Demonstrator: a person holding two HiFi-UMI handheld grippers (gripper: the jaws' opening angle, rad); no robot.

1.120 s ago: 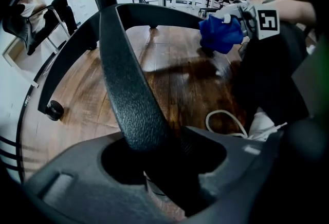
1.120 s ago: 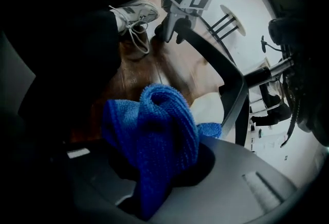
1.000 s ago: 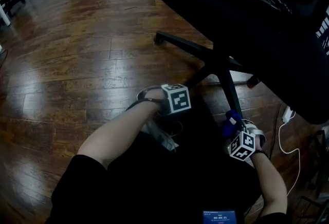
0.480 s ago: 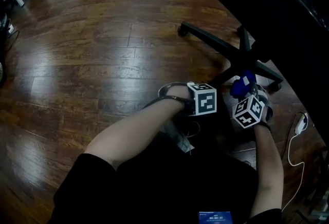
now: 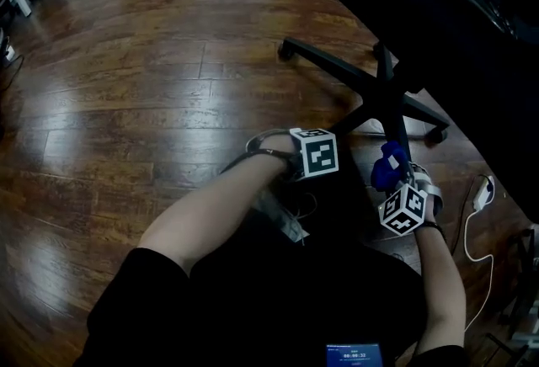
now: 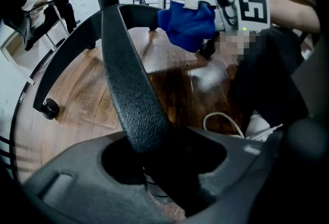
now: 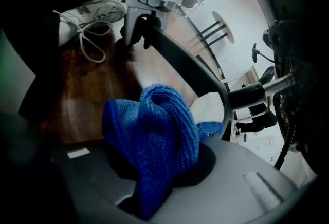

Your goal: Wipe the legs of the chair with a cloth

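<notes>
left tongs (image 6: 154, 164) clamp a chair leg (image 6: 128, 84); right tongs (image 7: 154, 182) pinch the blue cloth (image 7: 154, 130).

Chair legs (image 5: 383, 96): black, with a fine pebbled grain on the upper face. Cloth (image 5: 387, 165), at one of the chair legs: solid blue, ribbed knit weave. Floor (image 5: 152, 87) under the chair legs: dark brown wood planks, glossy, with streaked grain. Marker cubes (image 5: 316, 153) near the chair legs: white faces carrying black square patterns. Cable (image 5: 468, 226), right of the chair legs: white. Shoe (image 7: 90, 12) beside the chair legs: white, with white laces.
</notes>
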